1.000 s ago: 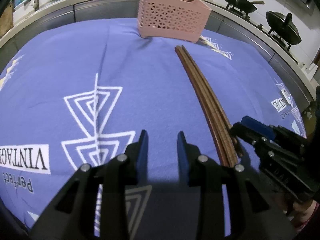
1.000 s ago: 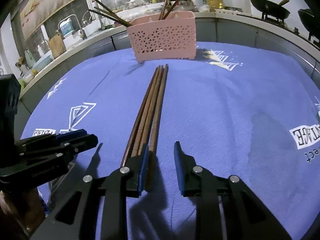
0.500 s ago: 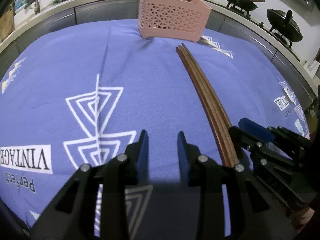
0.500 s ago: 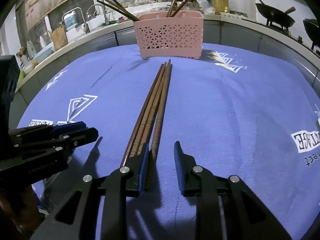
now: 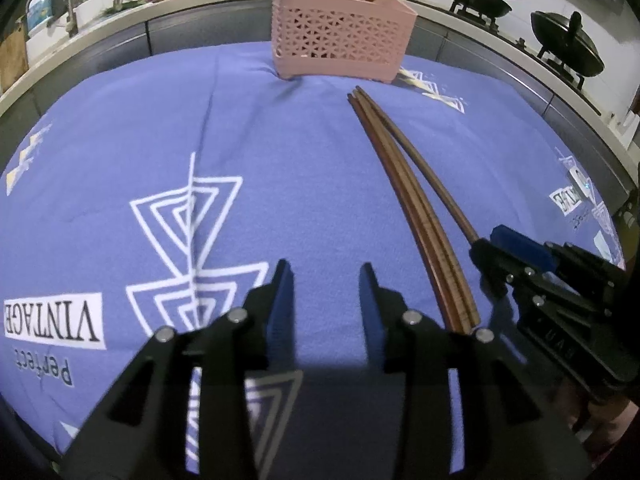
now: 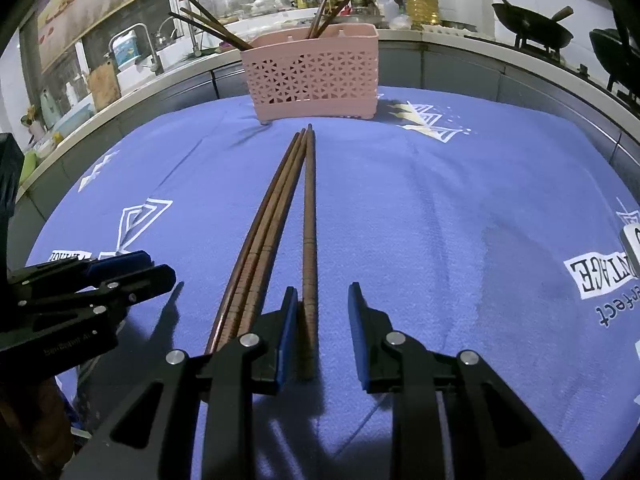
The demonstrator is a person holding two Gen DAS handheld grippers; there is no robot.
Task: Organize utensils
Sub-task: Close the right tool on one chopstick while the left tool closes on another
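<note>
Several long brown wooden chopsticks (image 6: 272,224) lie on the blue cloth, pointing at a pink lattice utensil basket (image 6: 314,74) that holds more chopsticks. One chopstick (image 6: 309,240) lies apart to the right, its near end between the jaws of my open right gripper (image 6: 322,328), close to the left finger. In the left wrist view the bundle (image 5: 416,208) and the separated chopstick (image 5: 432,176) lie right of my open, empty left gripper (image 5: 326,304). The right gripper (image 5: 516,260) shows at the separated chopstick's near end. The basket (image 5: 340,46) stands at the back.
The blue printed tablecloth (image 5: 160,140) covers the table. Behind it runs a kitchen counter with a sink and tap (image 6: 136,52) at left, bottles (image 6: 420,0) at centre, and black woks (image 5: 476,0) on a stove at right. My left gripper (image 6: 92,280) shows at the left.
The right gripper has shifted so one chopstick now lies split off to the right of the bundle and between its jaws. The left gripper has barely moved.
</note>
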